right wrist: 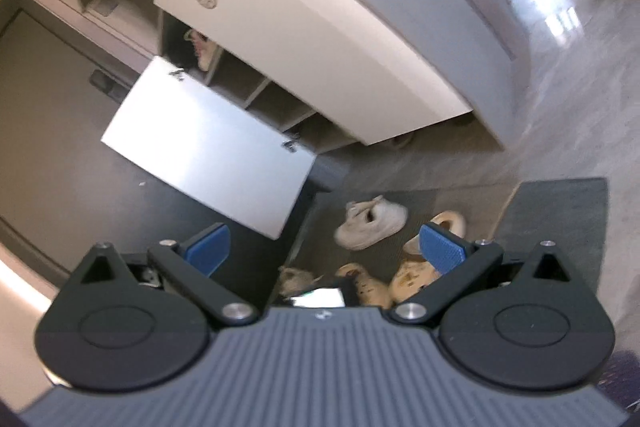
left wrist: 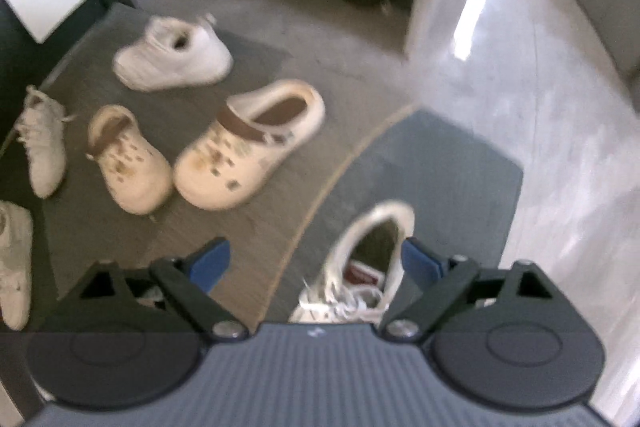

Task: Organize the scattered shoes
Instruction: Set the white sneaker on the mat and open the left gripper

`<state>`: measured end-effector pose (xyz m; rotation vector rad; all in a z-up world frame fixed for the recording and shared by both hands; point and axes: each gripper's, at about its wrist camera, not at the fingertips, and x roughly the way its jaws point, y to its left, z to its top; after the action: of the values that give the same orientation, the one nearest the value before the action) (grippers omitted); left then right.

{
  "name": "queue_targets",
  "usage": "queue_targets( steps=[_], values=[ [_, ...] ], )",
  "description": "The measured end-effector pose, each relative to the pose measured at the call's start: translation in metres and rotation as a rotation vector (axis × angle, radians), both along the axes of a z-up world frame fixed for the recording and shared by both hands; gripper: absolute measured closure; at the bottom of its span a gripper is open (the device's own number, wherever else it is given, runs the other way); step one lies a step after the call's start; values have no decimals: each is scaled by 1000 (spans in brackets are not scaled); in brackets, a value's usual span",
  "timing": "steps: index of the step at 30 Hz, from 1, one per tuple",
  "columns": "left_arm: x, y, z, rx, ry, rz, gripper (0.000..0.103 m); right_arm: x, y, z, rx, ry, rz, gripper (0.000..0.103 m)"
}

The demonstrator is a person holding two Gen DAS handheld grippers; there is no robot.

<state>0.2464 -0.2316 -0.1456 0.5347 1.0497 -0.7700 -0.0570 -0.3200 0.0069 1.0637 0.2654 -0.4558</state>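
Fingers of my left gripper [left wrist: 316,263] are spread wide and point down at the floor, with a white laced sneaker [left wrist: 360,275] lying on the grey mat [left wrist: 460,179] between them, its collar just beside the right blue pad [left wrist: 420,259], though blur hides whether they touch. My right gripper [right wrist: 324,247] hangs higher, tilted, also wide apart and empty, above the cream clogs [left wrist: 248,147] and a white high-top [left wrist: 172,55] scattered before the open shoe cabinet [right wrist: 304,39].
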Motion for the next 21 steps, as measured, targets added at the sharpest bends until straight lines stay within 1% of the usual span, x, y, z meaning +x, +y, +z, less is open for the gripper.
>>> queue_targets(
  steps=[5, 7, 8, 11, 14, 16, 18, 20, 21],
  values=[
    [9, 28, 70, -90, -41, 76, 6, 2, 5, 0, -11, 11, 2, 0],
    [9, 42, 92, -121, -54, 96, 4, 3, 6, 2, -28, 15, -2, 0],
    [8, 52, 107, -143, -53, 112, 4, 4, 8, 3, -40, 21, -2, 0],
    [0, 78, 136, -194, -21, 141, 3, 7, 12, 7, -77, 39, -1, 0],
    [-16, 101, 162, -235, -17, 150, 3, 10, 16, 11, -113, 57, -1, 0],
    [-31, 116, 177, -267, -41, 133, 1, 14, 17, 11, -114, 64, 17, 0],
    [-41, 126, 184, -284, -63, 126, 0, 16, 17, 10, -118, 65, 24, 0],
    [-52, 136, 190, -297, -94, 120, 0, 19, 18, 13, -161, 61, 33, 0],
    [-61, 142, 191, -295, -125, 117, 0, 20, 18, 14, -183, 59, 38, 0]
  ],
)
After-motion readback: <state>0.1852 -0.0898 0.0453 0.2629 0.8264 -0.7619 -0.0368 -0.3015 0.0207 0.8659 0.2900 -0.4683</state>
